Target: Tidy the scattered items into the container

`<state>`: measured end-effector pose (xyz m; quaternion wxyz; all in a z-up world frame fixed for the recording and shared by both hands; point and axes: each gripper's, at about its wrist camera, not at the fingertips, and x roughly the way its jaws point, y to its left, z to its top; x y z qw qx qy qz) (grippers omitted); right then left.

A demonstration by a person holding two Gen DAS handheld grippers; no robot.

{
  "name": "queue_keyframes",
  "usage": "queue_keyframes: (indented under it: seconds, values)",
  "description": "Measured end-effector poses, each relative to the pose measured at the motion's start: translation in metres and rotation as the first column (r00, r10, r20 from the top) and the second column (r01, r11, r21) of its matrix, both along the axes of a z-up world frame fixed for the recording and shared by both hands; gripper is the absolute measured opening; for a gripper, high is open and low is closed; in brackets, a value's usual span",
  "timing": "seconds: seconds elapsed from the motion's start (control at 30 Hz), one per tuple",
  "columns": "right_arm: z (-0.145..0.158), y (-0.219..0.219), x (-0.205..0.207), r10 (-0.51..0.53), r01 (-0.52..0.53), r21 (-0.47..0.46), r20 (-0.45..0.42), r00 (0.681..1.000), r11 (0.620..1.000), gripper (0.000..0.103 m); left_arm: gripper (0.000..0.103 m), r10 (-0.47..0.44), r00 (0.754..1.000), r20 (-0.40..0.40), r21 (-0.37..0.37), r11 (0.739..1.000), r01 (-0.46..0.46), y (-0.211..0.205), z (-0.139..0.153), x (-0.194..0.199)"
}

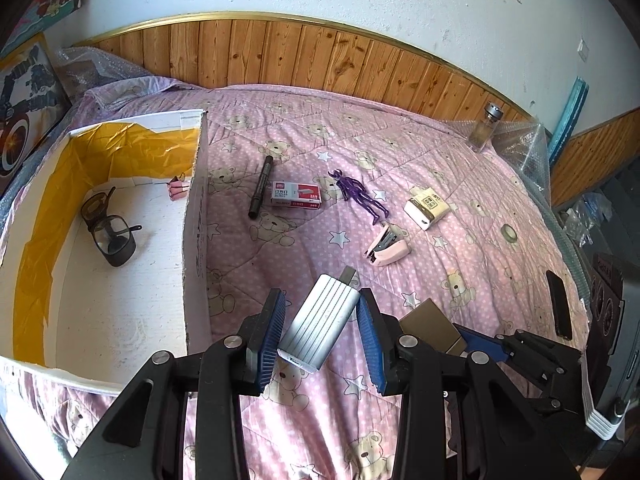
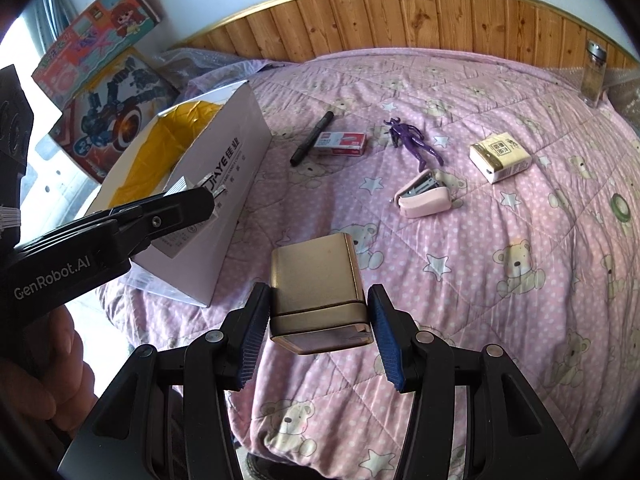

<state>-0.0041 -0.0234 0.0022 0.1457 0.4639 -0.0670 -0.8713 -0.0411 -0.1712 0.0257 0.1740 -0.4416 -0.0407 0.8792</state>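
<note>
Left gripper (image 1: pixel 322 328) closed on a ribbed silver drive (image 1: pixel 320 322), jaws pressed against its sides, held above the pink bedspread (image 1: pixel 460 208) just right of the white box (image 1: pixel 196 216). Right gripper (image 2: pixel 318 330) clamped on a gold tin (image 2: pixel 316 292), jaws tight on both flanks. Glasses (image 1: pixel 108 228) and a pink clip (image 1: pixel 178 188) already inside the box. Marker (image 1: pixel 261 186), staple box (image 1: pixel 296 195), purple figure (image 1: pixel 360 196), pink stapler (image 1: pixel 388 248) and tissue pack (image 1: pixel 426 207) scattered on the bed.
</note>
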Motion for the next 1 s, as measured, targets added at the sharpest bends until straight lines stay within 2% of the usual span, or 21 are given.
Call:
queue_keyframes:
  seconds: [0.43, 1.0]
  values:
    - [0.02, -0.035, 0.012, 0.064, -0.062, 0.039, -0.031, 0.998, 0.997, 0.053, 0.038, 0.03, 0.999, -0.013, 0.051, 0.998, -0.029, -0.03, 0.009, 0.015]
    - [0.056, -0.097, 0.007, 0.131, -0.123, 0.152, -0.042, 0.991, 0.981, 0.053, 0.038, 0.126, 0.991, -0.049, 0.114, 0.986, -0.12, -0.091, 0.028, 0.022]
